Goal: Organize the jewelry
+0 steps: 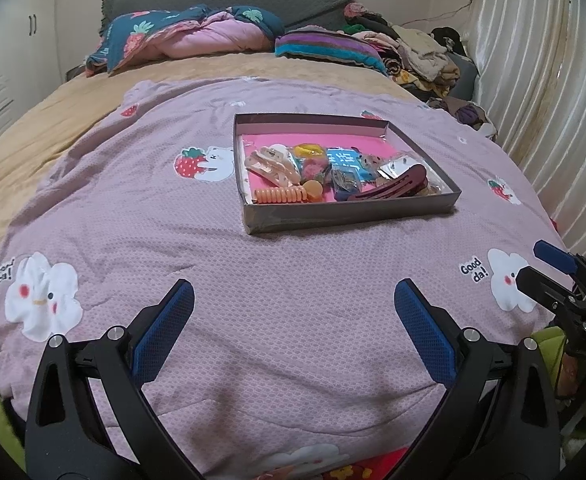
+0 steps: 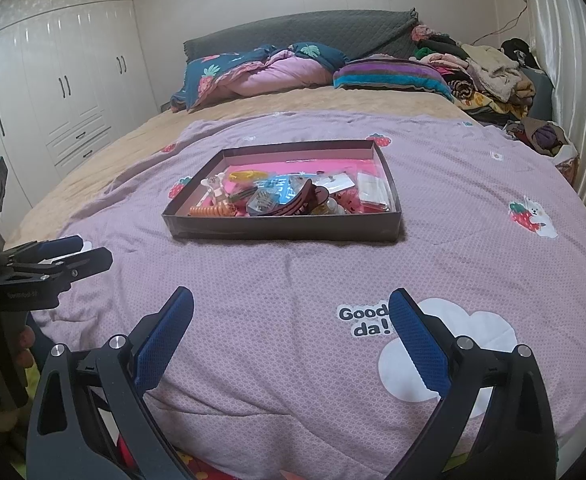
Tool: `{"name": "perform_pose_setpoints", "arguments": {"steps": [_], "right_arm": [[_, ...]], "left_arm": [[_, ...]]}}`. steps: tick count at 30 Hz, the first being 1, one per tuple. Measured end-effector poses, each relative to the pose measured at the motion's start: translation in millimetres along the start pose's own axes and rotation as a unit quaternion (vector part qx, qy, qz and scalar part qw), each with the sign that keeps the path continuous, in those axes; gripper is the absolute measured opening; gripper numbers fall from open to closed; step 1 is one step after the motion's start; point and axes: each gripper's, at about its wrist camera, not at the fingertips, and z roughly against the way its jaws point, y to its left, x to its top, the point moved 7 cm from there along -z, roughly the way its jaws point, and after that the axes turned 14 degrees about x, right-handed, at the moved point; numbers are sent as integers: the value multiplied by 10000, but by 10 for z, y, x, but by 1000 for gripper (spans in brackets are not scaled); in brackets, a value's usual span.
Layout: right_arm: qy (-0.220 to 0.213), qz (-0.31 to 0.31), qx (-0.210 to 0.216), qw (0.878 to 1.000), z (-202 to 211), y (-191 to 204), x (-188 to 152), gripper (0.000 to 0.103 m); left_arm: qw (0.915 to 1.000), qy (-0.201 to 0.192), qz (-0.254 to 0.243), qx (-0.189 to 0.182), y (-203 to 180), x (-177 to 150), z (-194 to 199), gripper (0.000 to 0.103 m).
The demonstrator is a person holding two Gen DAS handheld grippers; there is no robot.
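Left tongs (image 1: pixel 293 332): apart, empty, hanging over the quilt (image 1: pixel 173 232) near the bed's foot edge.
Right tongs (image 2: pixel 291 336): apart, empty, alongside the left.
Tray (image 1: pixel 349 216): mid-bed, well apart from both tongs.
Contents: hair claw (image 1: pixel 271 162), coil tie (image 1: pixel 281 195), long maroon clip (image 1: pixel 389 188), packets, all heaped at the near wall.
Risk: overlapping pieces may snag and lift together; soft bedding may let the tray tip under a push.

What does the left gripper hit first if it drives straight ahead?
Likely the near wall of the tray; only pink quilt lies before it. The left gripper is open. Depth unclear.
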Motion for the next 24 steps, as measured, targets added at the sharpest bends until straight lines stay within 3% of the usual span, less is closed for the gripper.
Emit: {"name": "perform_pose_setpoints", "arguments": {"steps": [24], "right_arm": [[80,30,-69,9999,-41,1,-7,97]], "left_arm": [[9999,52,-15,-127,-33,-57,-30,94]]}}
